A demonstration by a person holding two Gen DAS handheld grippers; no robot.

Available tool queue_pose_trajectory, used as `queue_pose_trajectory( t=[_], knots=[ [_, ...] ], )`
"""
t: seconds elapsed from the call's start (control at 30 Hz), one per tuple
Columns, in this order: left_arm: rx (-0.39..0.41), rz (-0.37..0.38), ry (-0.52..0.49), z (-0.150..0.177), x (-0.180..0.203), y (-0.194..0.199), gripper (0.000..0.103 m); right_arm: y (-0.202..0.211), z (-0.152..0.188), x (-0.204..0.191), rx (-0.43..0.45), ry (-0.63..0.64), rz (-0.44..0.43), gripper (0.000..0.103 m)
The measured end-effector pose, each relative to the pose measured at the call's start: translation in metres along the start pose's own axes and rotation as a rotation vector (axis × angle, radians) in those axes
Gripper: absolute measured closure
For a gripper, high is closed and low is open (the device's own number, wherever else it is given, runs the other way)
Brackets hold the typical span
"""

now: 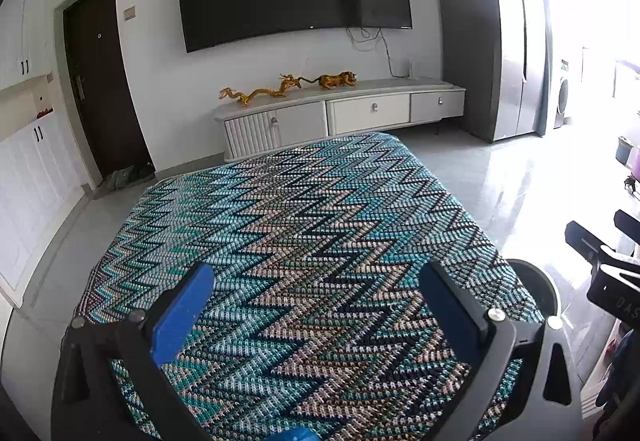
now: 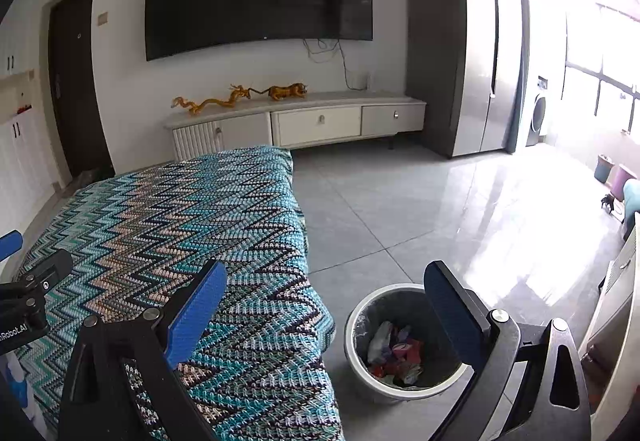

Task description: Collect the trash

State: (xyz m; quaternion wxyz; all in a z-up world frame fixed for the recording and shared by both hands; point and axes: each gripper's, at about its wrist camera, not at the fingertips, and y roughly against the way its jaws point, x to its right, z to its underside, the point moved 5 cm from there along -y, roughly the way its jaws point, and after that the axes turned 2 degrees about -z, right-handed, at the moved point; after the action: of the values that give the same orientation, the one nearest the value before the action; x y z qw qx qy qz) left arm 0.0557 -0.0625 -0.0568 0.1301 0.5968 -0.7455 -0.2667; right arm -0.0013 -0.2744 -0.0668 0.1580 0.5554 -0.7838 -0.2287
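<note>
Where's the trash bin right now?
In the right wrist view, the trash bin sits on the floor beside the zigzag-covered table's right edge, between the open right tongs.

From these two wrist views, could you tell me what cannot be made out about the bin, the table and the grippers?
- Trash bin: in the right wrist view the right gripper finger covers its right rim; in the left wrist view the zigzag cloth hides most of it.
- Trash: crumpled and small, individual items unreadable.
- Table under the cloth: fully covered in both views.
- Left gripper: open, base cut off by the bottom edge.
</note>
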Motion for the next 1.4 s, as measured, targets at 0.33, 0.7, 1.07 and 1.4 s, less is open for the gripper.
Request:
queue_pose_trajectory(
  t=[0.33, 0.7, 1.07, 1.4],
  knots=[
    [0.016, 0.021, -0.009, -0.002, 0.012, 0.01, 0.0, 0.01, 0.001, 0.007, 0.018, -0.003, 0.019, 0.005],
    [0.014, -0.004, -0.002, 0.001, 0.012, 0.017, 0.0, 0.02, 0.003, 0.009, 0.03, 0.0, 0.029, 0.005],
    [0.038, -0.012, 0.019, 0.003, 0.005, 0.031, 0.0, 0.034, 0.001, 0.006, 0.057, 0.005, 0.031, 0.005],
    [0.052, -0.014, 0.029, 0.005, 0.004, 0.044, 0.0, 0.05, 0.002, 0.003, 0.079, 0.014, 0.025, 0.005]
  ],
)
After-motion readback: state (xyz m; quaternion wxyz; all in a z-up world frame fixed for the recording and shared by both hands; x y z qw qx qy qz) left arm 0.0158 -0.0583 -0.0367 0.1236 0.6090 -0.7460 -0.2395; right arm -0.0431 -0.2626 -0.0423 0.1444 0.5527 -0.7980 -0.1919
